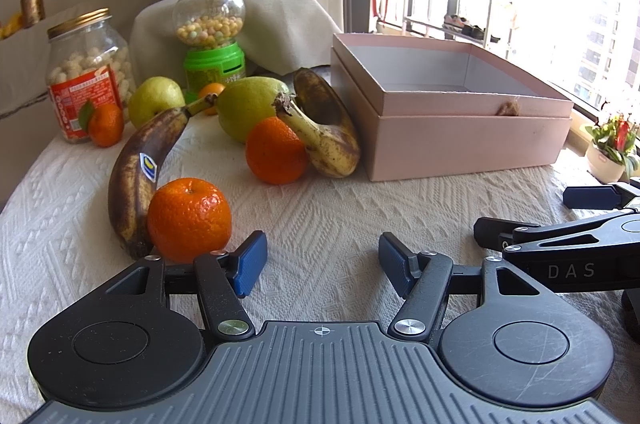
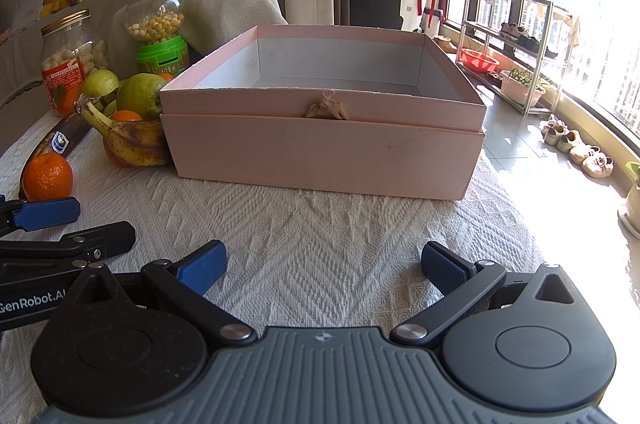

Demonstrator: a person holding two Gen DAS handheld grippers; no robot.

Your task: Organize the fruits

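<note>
Hovering over tablecloth (image 2: pixel 320 224) — left gripper (image 1: pixel 322 262), right gripper (image 2: pixel 323 266) both spread, empty; pink box (image 2: pixel 320 148) ahead.

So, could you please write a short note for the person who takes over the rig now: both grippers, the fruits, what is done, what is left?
Left hand-held gripper: open, empty, low over the tablecloth, nearest orange just to its left.
Right hand-held gripper: open, empty, facing the pink box.
Fruits: all left of the box, on the cloth: two bananas, two pears, several oranges.
Done: nothing; the visible part of the box is empty.
Left: probably move every fruit into the box, starting with the nearest orange.
</note>
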